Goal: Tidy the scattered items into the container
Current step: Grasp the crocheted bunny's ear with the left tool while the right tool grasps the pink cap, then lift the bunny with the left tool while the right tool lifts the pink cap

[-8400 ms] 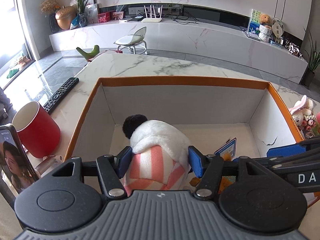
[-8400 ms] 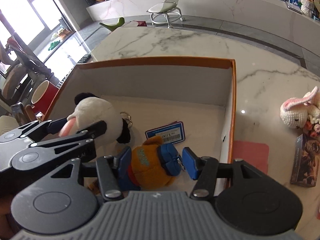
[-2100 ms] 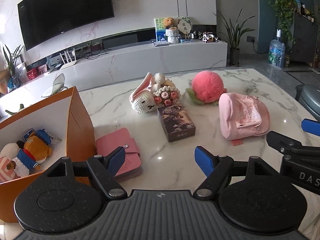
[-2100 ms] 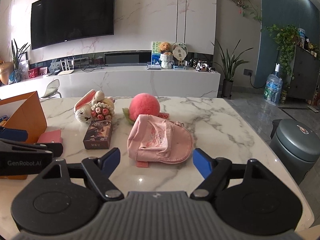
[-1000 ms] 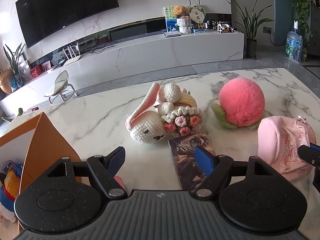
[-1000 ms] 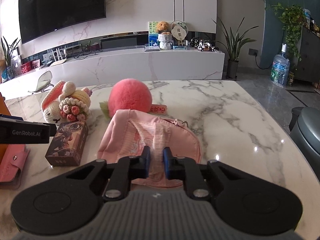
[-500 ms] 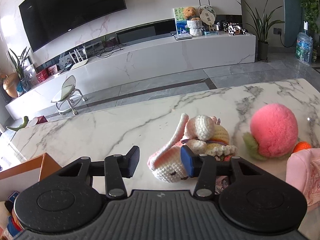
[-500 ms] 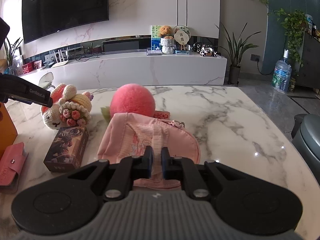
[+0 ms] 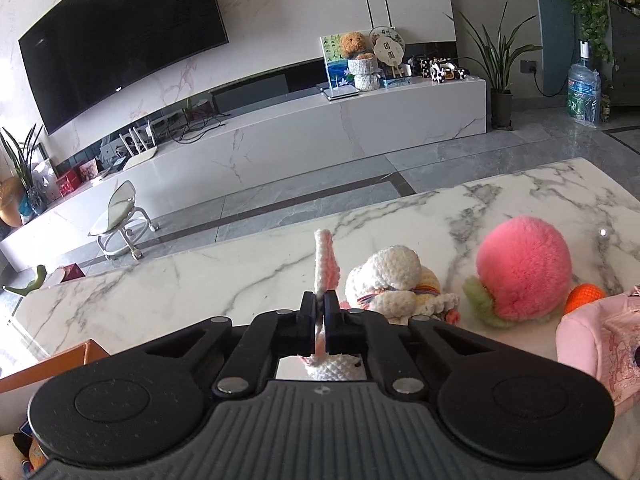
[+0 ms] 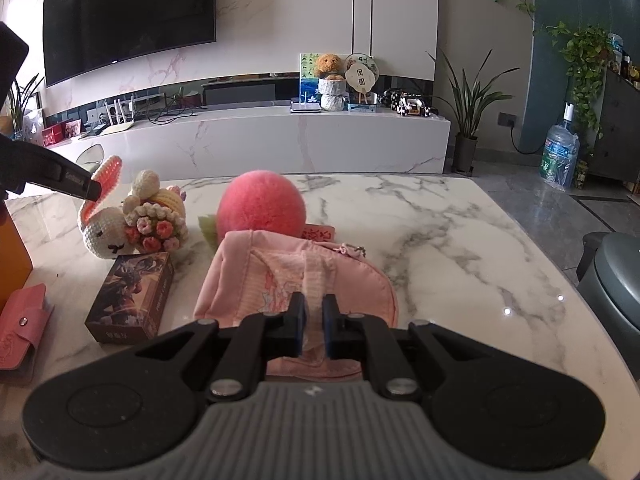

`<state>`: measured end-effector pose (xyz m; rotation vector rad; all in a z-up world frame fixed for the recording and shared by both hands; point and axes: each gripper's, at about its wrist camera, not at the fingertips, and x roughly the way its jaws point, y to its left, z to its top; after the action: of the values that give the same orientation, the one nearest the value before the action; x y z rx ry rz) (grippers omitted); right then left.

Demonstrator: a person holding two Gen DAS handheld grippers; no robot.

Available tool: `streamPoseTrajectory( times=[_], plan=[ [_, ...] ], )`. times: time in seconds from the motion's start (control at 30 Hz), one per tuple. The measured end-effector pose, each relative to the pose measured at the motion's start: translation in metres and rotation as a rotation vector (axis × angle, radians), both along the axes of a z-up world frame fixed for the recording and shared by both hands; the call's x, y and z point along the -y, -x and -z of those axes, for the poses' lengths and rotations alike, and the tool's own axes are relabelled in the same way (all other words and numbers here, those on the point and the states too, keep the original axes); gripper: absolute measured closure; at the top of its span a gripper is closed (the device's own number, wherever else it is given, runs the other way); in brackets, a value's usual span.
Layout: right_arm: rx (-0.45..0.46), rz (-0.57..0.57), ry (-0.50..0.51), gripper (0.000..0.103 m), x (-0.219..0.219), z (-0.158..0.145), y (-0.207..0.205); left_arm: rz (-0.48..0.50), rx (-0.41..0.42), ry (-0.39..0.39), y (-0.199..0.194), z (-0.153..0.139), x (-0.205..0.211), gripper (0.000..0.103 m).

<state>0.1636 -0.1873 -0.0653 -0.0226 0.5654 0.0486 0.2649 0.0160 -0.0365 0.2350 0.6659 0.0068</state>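
A crochet bunny (image 9: pixel 394 276) with a flower bouquet lies on the marble table (image 9: pixel 160 300). My left gripper (image 9: pixel 320 300) is closing tight on its upright pink-lined ear (image 9: pixel 326 256), which is pinched between the pads. From the right wrist view the bunny (image 10: pixel 108 232) rests on the table with the left gripper (image 10: pixel 90 188) at its ear. My right gripper (image 10: pixel 314 308) is shut on a fold of the pink fabric pouch (image 10: pixel 256 280). The orange container (image 10: pixel 14 248) stands at the far left; only its rim (image 9: pixel 52 364) shows in the left wrist view.
A fluffy pink peach plush (image 10: pixel 262 208) sits behind the pouch, with a small orange item (image 9: pixel 584 296) beside it. A dark card box (image 10: pixel 130 296) and a pink wallet (image 10: pixel 20 332) lie left of the pouch. A grey bin (image 10: pixel 616 280) stands off the table's right edge.
My left gripper moved in over the bunny and its jaws went from wide apart to shut on the ear. The right gripper stayed shut on the pouch without moving.
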Motion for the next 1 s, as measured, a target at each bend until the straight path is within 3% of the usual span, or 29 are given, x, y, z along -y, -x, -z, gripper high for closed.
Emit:
streamPoseTrajectory(
  times=[0.27,0.63,1.0],
  plan=[
    [0.029,-0.01,0.007,0.095,-0.003,-0.019,0.016,0.064,0.038,0.02,0.03,-0.029,0.012,0.099],
    [0.099,-0.048,0.011,0.096,-0.015,-0.054,0.056,0.081,0.091,0.061,0.083,-0.069,0.008,0.099],
    [0.135,-0.114,0.02,0.096,-0.033,-0.079,0.097,0.098,0.098,0.112,0.139,-0.086,-0.006,0.099]
  ],
)
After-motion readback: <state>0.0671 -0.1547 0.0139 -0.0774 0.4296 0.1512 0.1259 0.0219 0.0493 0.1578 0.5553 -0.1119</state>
